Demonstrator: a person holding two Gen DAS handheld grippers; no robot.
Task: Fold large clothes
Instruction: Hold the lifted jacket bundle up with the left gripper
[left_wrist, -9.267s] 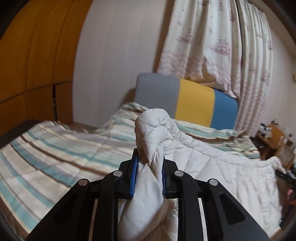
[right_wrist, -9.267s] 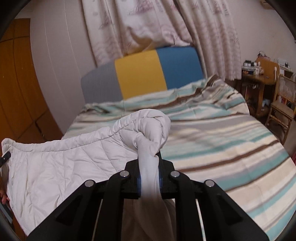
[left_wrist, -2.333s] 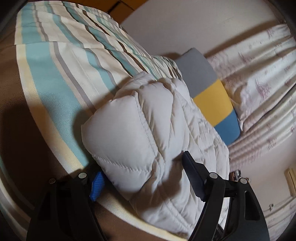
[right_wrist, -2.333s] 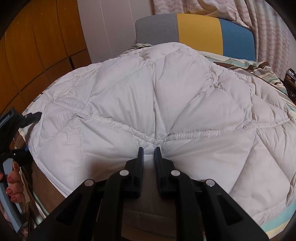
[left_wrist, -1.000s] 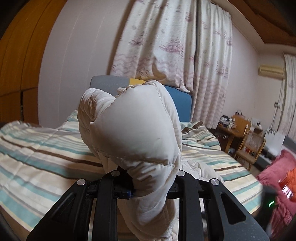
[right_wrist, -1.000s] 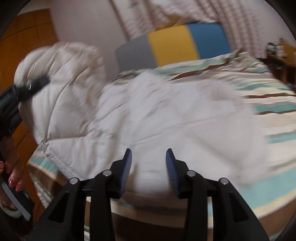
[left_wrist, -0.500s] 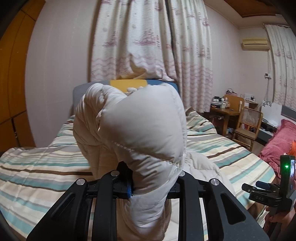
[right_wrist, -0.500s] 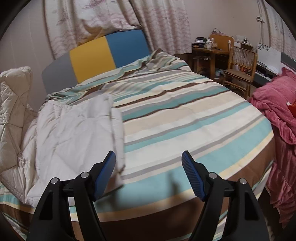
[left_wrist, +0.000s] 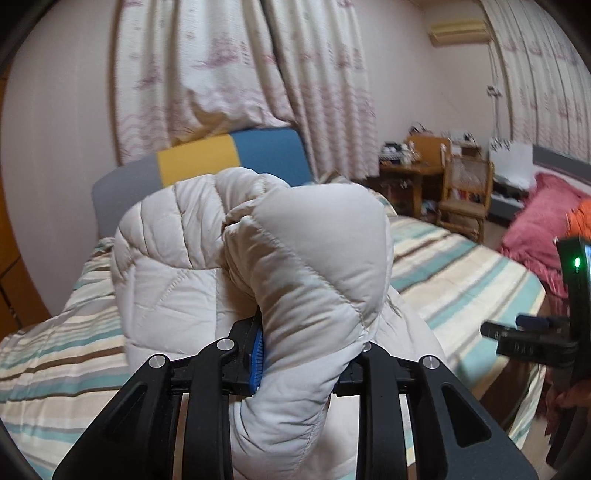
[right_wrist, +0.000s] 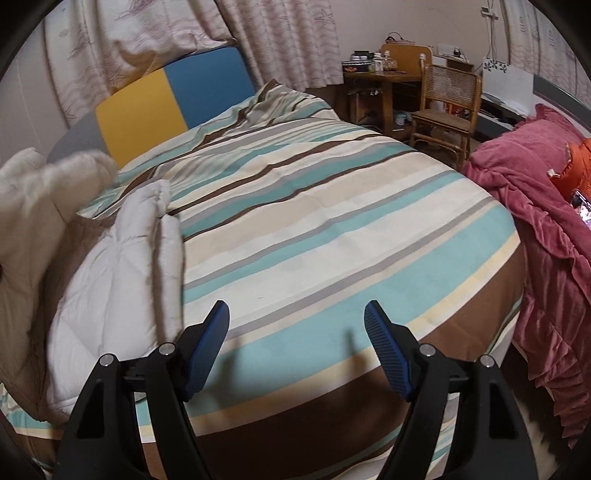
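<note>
A white quilted down comforter fills the middle of the left wrist view. My left gripper is shut on a thick bunched fold of it and holds it raised above the striped bed. In the right wrist view the rest of the comforter lies folded at the bed's left side, and the raised part is blurred at the far left. My right gripper is wide open and empty over the foot of the striped bed. The right gripper also shows at the right edge of the left wrist view.
The headboard is grey, yellow and blue, below patterned curtains. A wooden desk and a cane chair stand at the back right. A pink blanket hangs right of the bed.
My right gripper has opened wider and let go of the comforter, and swung right over the bare striped bedding. My left gripper has kept its grip and turned right with the raised fold.
</note>
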